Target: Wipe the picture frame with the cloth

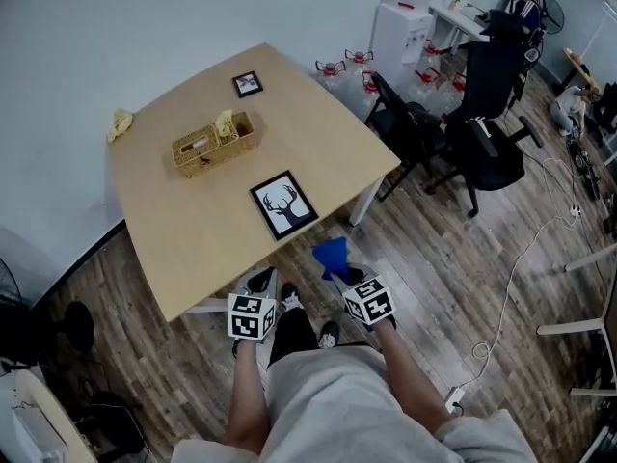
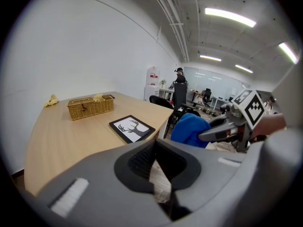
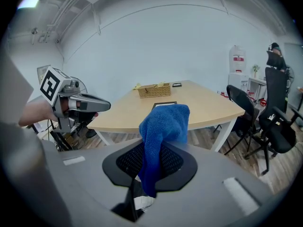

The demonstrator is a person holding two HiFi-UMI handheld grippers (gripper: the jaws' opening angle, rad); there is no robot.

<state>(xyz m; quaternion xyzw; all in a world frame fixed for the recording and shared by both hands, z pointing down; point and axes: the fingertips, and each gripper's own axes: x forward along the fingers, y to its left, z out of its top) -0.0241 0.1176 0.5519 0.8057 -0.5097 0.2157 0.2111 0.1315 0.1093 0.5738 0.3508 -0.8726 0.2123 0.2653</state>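
Head view: left gripper [image 1: 258,282] at the table [image 1: 193,249] edge, picture frame [image 1: 284,204] lying flat just ahead; right gripper [image 1: 339,266] beside it, off the table, carrying the blue cloth [image 1: 331,255] | Left gripper view: jaws together, empty; frame ahead-left, cloth to the right | Right gripper view: jaws pinching the cloth, frame straight ahead beyond it.

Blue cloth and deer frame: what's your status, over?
Right gripper shut on blue cloth, short of the table. Left gripper shut, empty. Deer picture frame flat on table, untouched. Nothing in between.
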